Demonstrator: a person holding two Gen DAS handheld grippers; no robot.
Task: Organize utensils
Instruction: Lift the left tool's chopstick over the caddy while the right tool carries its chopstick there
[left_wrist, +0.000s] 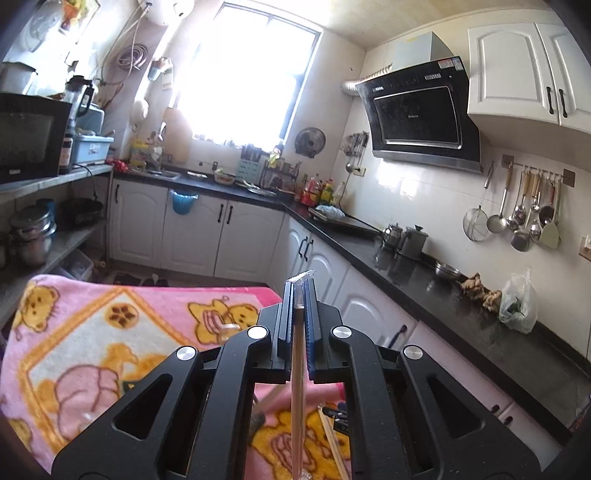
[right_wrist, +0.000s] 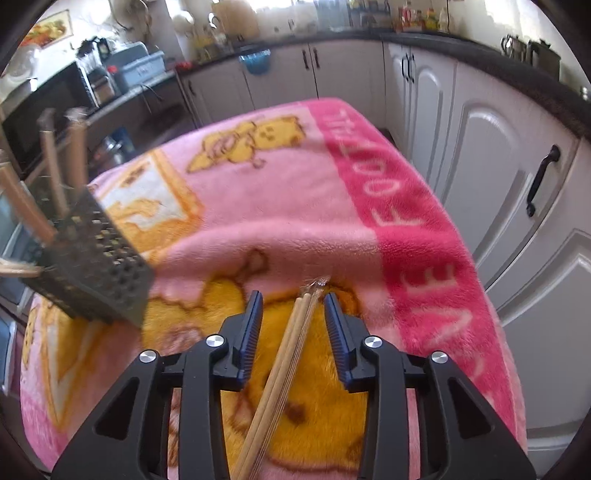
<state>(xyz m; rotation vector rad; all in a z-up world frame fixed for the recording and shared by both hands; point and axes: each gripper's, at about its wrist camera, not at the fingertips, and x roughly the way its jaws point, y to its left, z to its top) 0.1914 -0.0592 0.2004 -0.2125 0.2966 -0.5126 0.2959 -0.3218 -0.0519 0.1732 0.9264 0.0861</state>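
1. Left hand-held gripper (left_wrist: 298, 295): jaws narrow, clamped on a wrapped pair of chopsticks (left_wrist: 297, 369) standing upright, lifted above the pink blanket (left_wrist: 92, 332).
2. Right hand-held gripper (right_wrist: 293, 314): jaws wide, straddling a second chopstick pair (right_wrist: 284, 354) that lies on the blanket-covered desk; pads apart from it on both sides.
3. Perforated dark utensil holder (right_wrist: 99, 266) stands on the blanket to the left, wooden handles (right_wrist: 51, 162) sticking out of it.
4. Kitchen cabinets (right_wrist: 480, 155) beyond the desk edge.

Black-framed grippers (left_wrist: 298, 295) (right_wrist: 293, 306), silver screws, ribbed blue finger pads (right_wrist: 255, 325).
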